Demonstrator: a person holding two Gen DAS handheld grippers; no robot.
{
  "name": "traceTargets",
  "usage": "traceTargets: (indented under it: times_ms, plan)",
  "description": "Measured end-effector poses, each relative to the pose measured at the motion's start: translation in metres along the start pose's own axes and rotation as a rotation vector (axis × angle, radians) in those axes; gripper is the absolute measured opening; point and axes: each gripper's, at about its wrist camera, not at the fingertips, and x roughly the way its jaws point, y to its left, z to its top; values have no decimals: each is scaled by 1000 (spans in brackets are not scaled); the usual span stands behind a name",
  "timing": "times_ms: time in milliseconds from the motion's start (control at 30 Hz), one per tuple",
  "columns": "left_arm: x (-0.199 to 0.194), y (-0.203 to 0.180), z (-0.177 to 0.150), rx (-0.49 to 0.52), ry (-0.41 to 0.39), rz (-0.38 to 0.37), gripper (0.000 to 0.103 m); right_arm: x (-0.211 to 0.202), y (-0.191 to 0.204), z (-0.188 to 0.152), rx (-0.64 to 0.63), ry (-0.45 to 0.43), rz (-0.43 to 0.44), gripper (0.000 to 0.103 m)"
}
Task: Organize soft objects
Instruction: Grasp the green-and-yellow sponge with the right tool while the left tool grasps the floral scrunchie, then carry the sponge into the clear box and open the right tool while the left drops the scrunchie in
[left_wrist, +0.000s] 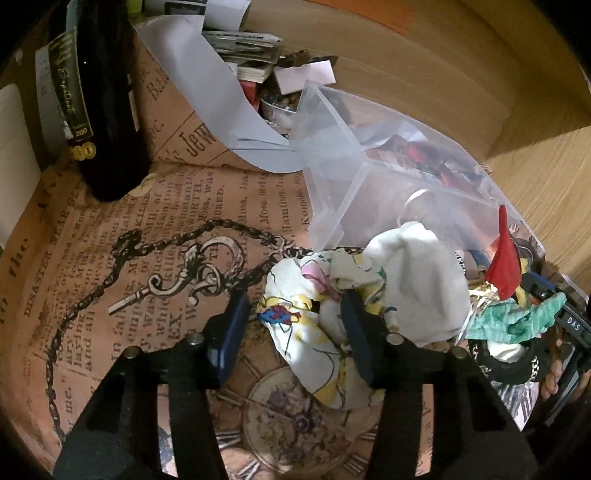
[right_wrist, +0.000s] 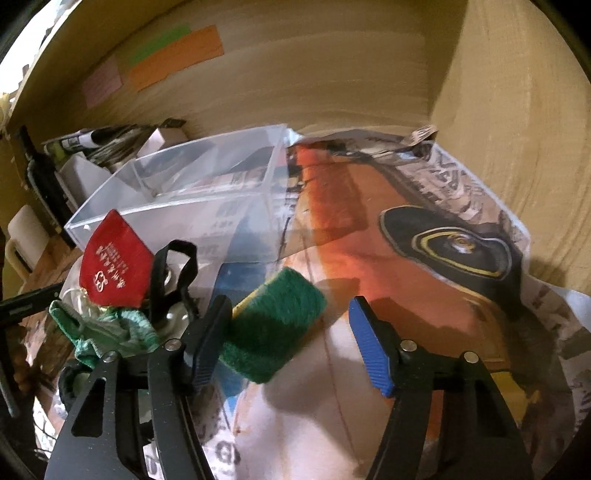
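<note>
- Left wrist view: the left gripper (left_wrist: 293, 325) is spread wide, holding nothing. Its jaws straddle a crumpled floral cloth (left_wrist: 314, 332) lying on printed paper, just in front of the clear plastic bin (left_wrist: 369, 173).
- A white cloth (left_wrist: 417, 280) is heaped against the floral one, touching the bin's near wall. Beside it, also outside the bin, lie a red pouch (left_wrist: 503, 258) and a green knitted piece (left_wrist: 517, 317).
- The bin's near compartment holds none of these soft items; its far compartments show dim clutter I cannot identify.
- Right wrist view: the right gripper (right_wrist: 291, 339) is also spread, gripping nothing. A green felt roll (right_wrist: 273, 321) sits between its jaws, touching the left one, in front of the bin (right_wrist: 177, 199).
- Both bin compartments visible here look empty.
- Judgement: sorting has barely begun; every soft item seen remains outside the bin.
</note>
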Motion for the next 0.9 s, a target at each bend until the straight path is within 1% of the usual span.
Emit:
traceTargets:
  times_ms: [67, 133, 233, 267, 300, 433, 567, 667, 733, 900]
  plan:
    - [-2, -1, -2, 7, -2, 4, 43, 3, 4, 0, -13, 14, 9, 62]
    - [-2, -1, -3, 17, -5, 6, 39, 7, 9, 0, -31, 30, 22, 56]
    - [-5, -5, -6, 39, -8, 9, 26, 11, 15, -1, -43, 49, 54, 39]
    - [-5, -6, -6, 45, -9, 25, 15, 11, 16, -1, -45, 49, 61, 36]
    - [-4, -6, -7, 51, -1, 42, 8, 11, 18, -1, -47, 47, 62, 35]
    - [-9, -5, -9, 49, -11, 39, 8, 6, 21, -1, -50, 25, 41, 33]
    - [-25, -8, -6, 62, -57, 43, 8, -9, 18, 2, -30, -19, 30, 32]
    - [-41, -10, -3, 72, -105, 40, 8, -23, 18, 7, -24, -63, 24, 32]
    - [-54, -14, 4, 83, -150, 34, 8, -33, 19, 13, -28, -95, 21, 32]
    - [-77, -27, 22, 111, -232, 15, 8, -51, 23, 29, -43, -175, 30, 32]
